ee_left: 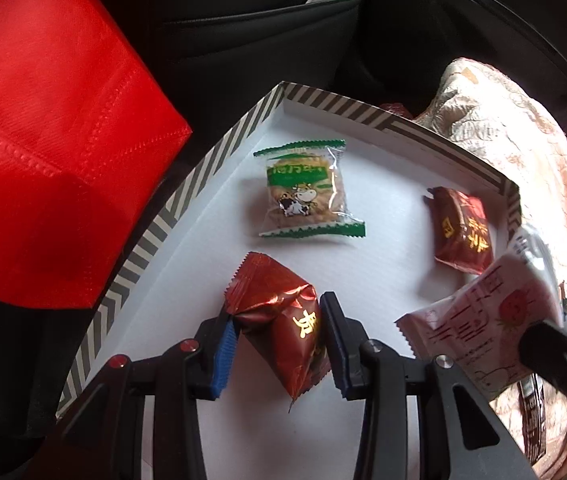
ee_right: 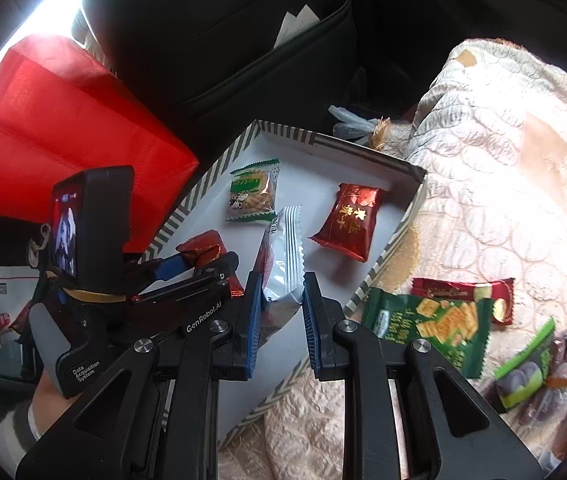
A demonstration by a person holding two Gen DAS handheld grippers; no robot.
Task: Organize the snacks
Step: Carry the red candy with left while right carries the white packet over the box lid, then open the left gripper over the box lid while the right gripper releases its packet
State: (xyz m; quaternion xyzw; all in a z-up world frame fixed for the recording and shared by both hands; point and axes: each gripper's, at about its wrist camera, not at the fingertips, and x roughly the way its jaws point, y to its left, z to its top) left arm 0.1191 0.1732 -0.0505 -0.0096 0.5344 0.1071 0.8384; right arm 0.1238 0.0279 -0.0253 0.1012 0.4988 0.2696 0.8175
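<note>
We hold the left hand-held gripper partly closed, its blue pads pressing either side of a crumpled red foil snack, just above the white floor of the striped box at the box's near end. Our right hand-held gripper is closed down nearly all the way on the lower edge of a white snack packet, which stands upright over the same box, just beside the red foil snack. Inside the box, a green-edged biscuit packet lies flat toward the far corner, and a dark red packet with gold lettering lies against the box's right wall. Outside the box, on the quilted blanket to its right, rest a green cracker packet, a red packet beyond it and a purple-and-green packet. A red fabric bag sits against the box's left wall.
</note>
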